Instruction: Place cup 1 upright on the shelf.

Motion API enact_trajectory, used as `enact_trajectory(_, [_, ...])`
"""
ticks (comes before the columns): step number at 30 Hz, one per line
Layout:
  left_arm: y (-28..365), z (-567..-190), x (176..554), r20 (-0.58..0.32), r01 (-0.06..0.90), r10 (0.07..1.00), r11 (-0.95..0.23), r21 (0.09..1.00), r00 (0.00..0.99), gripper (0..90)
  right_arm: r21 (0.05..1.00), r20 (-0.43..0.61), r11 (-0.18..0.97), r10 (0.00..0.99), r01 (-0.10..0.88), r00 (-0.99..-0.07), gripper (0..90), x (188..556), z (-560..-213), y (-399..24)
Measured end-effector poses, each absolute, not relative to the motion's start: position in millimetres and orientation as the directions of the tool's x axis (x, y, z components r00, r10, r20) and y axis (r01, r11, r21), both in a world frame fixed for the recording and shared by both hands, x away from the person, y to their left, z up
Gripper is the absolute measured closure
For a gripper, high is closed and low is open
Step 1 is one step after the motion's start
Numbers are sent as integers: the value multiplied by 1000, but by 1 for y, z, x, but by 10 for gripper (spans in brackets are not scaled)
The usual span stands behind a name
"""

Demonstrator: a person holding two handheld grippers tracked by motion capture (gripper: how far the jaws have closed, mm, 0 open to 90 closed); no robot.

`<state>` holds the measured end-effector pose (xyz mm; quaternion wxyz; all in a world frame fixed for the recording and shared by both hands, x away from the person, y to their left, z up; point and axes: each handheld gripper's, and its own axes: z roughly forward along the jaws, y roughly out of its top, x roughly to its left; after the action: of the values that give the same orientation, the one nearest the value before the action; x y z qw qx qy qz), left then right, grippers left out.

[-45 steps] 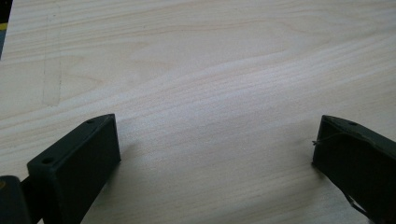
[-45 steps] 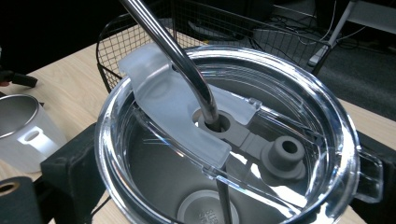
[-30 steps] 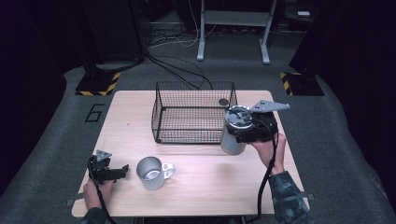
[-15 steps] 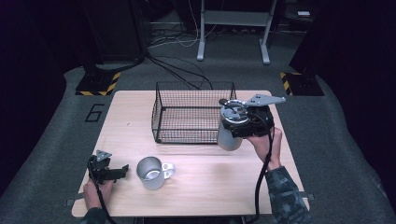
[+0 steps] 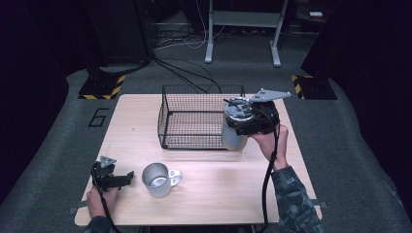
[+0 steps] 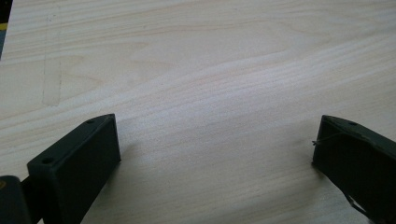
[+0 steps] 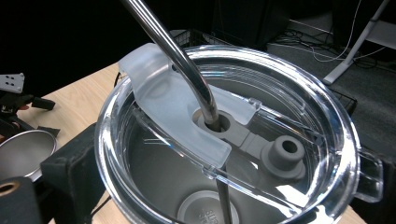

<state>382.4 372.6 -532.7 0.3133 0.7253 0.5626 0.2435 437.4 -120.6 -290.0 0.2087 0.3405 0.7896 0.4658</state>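
Observation:
My right gripper [image 5: 241,123] is shut on a steel tumbler [image 5: 233,136] and holds it in the air at the front right corner of the black wire basket [image 5: 165,121]. In the right gripper view the tumbler's clear lid [image 7: 261,116] sits close up, with a metal straw [image 7: 177,56] through it and a black jaw on either side. A metal mug [image 5: 156,179] stands on the wooden table [image 5: 218,189] near the front left. Just left of the mug, my left gripper [image 5: 127,176] rests on the table, open; its jaws [image 6: 215,154] stand wide over bare wood.
The basket stands at the back middle of the table and holds nothing I can see. The mug [image 7: 21,151] and the left gripper [image 7: 16,100] show beyond the tumbler. Dark floor, cables and stand legs [image 5: 209,48] surround the table.
My right gripper has carried the tumbler a little to the left and farther back, up against the basket's front right corner. The left gripper and mug have stayed put.

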Motion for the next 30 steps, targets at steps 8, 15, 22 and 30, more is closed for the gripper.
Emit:
enact_trajectory(8, [373,-533,382,1,664,969,-171,728,249,3,877,-24,345,728,335,-685,33,446,-283,-112])
enact_trajectory(15, [373,-533,382,1,665,968,-172,727,249,4,874,-35,350,737,337,-675,33,459,-279,-105])
enact_trajectory(22, [373,-532,382,1,667,968,-174,725,252,4,873,-44,350,751,340,-659,33,473,-281,-99])
enact_trajectory(30, [373,-533,382,0,664,969,-171,728,249,4,870,-47,349,761,348,-647,33,488,-283,-95])
